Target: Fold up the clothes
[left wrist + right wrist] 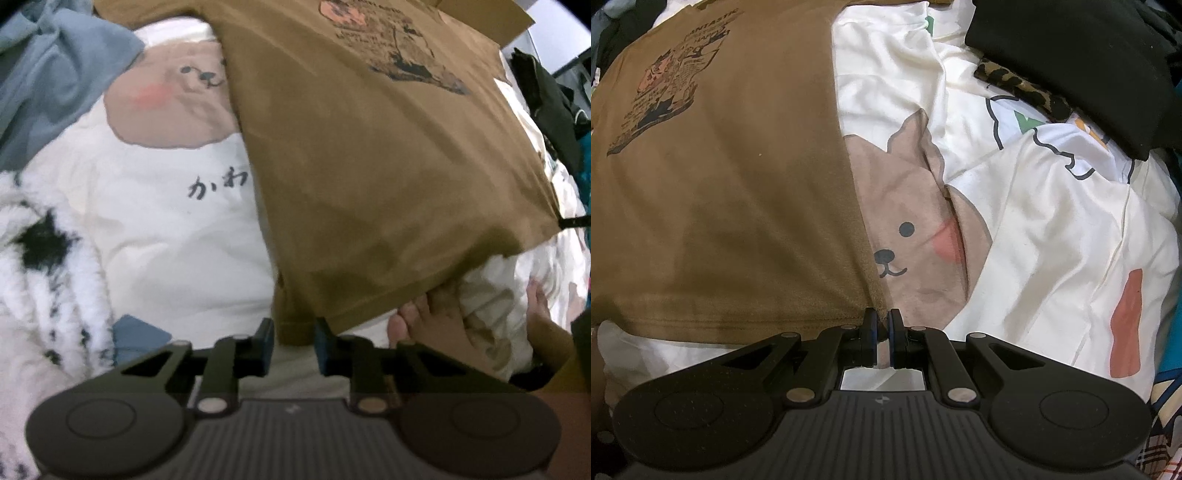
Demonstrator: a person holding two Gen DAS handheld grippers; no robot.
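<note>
A brown printed T-shirt [369,155] lies spread over white bedding. Its near hem corner sits between the fingers of my left gripper [294,341], whose jaws stand apart with a clear gap, so it is open around the cloth. In the right wrist view the same T-shirt [720,192] fills the left half. My right gripper [881,328] is shut on its other hem corner, the pads pinching the brown edge. A dark shape at the shirt's far corner [572,221] is too small to identify.
White duvet with a bear print [916,240] lies under the shirt. Blue cloth [55,74] and a fluffy white-and-black garment [48,258] lie to the left. A person's bare foot [436,325] rests under the hem. Black clothing [1071,55] is piled at the right.
</note>
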